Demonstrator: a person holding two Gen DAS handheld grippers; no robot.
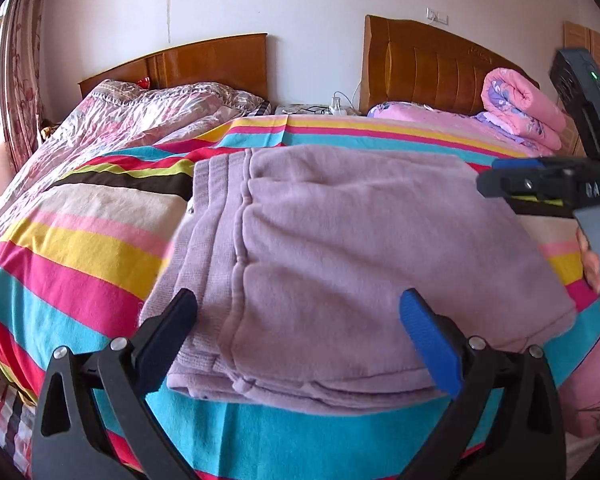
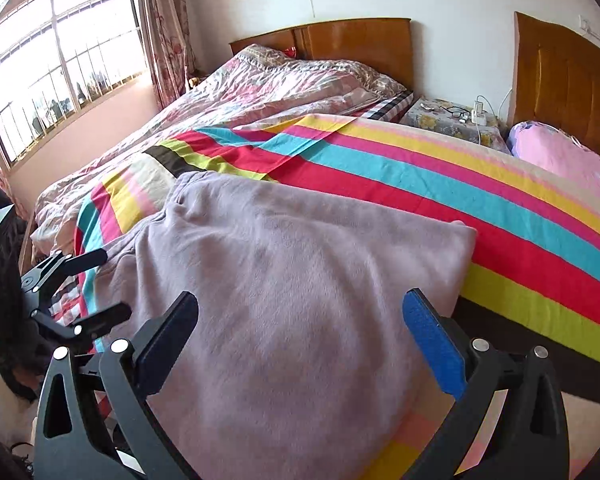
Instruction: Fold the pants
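Observation:
The lilac fleece pants lie folded in a flat stack on the striped bedspread. My left gripper is open and empty, just above the stack's near edge. My right gripper is open and empty, over the right part of the pants. The right gripper also shows at the right edge of the left wrist view, beside the pants. The left gripper shows at the left edge of the right wrist view, open, by the pants' left edge.
A second bed with a floral quilt lies to the left under a window. A nightstand with cables stands between two wooden headboards. A rolled pink quilt lies at the back right.

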